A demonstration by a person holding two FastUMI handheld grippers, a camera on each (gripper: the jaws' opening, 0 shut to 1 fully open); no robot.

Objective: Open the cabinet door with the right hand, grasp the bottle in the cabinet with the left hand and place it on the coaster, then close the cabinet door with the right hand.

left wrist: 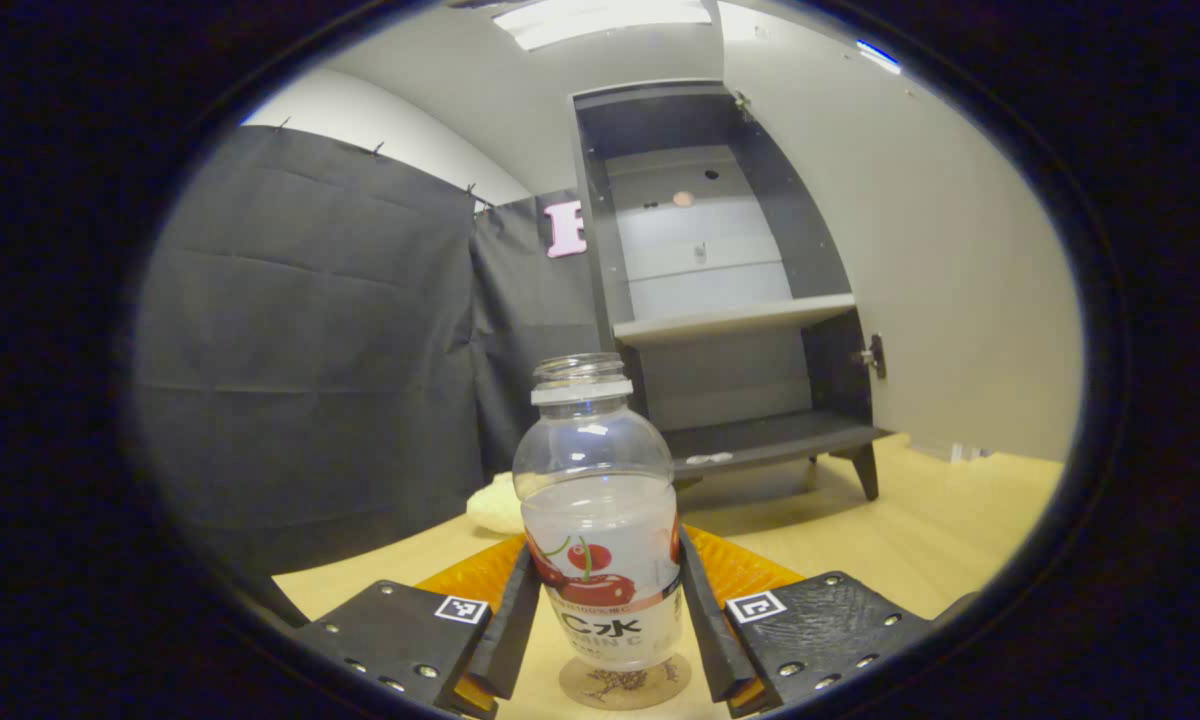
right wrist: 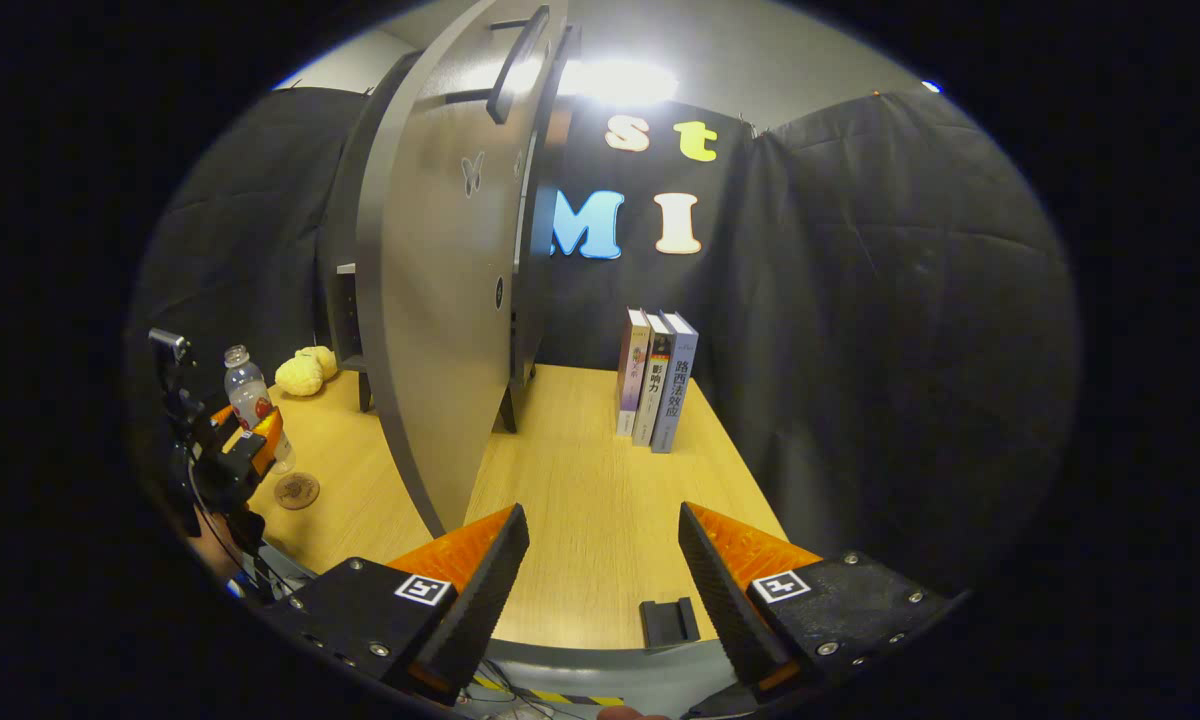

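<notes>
A clear uncapped bottle with a cherry label stands upright between the fingers of my left gripper, which is shut on it. Its base sits at or just over the round brown coaster; I cannot tell whether they touch. In the right gripper view the bottle and the left gripper are far left, with the coaster just beside them. The grey cabinet stands open with bare shelves. Its door swings out, its edge just ahead of my open right gripper.
Three upright books stand on the wooden table right of the cabinet. A yellow lumpy object lies by the cabinet's left foot. A small black block rests at the table's near edge. The door handle is high up.
</notes>
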